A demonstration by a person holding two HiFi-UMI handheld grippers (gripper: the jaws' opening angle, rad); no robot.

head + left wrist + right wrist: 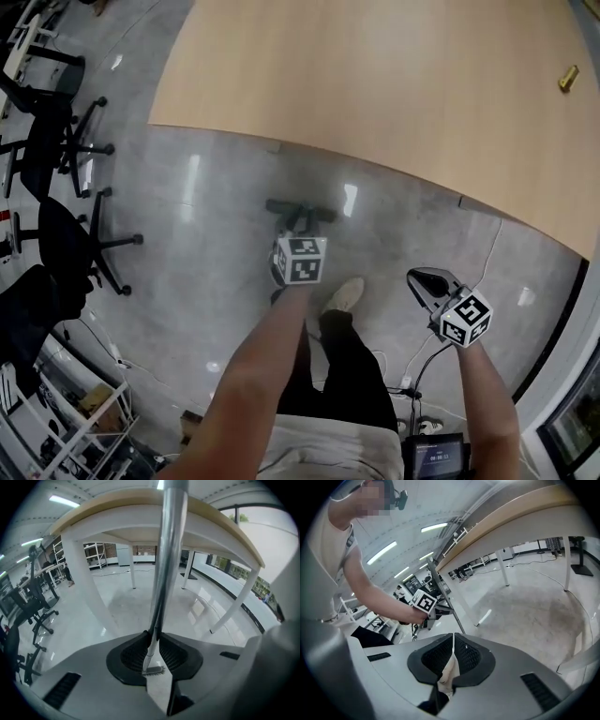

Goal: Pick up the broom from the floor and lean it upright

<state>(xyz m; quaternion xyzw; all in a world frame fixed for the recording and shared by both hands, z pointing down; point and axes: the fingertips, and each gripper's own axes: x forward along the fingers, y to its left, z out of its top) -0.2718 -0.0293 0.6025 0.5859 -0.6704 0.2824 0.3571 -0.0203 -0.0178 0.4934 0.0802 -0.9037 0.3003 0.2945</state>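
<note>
Grey floor point(206, 281) underfoot, left claw point(154, 637) clamps the broom point(168, 550) by its handle.

The glossy grey floor point(216, 216) bears the broom point(300, 208), head down, just off the edge of a wooden table point(375, 75). 2 black chairs point(58, 234) stand at the left. Cables point(424, 361) trail near a shoe point(345, 294). A small brass thing point(568, 78) lies on the table.
</note>
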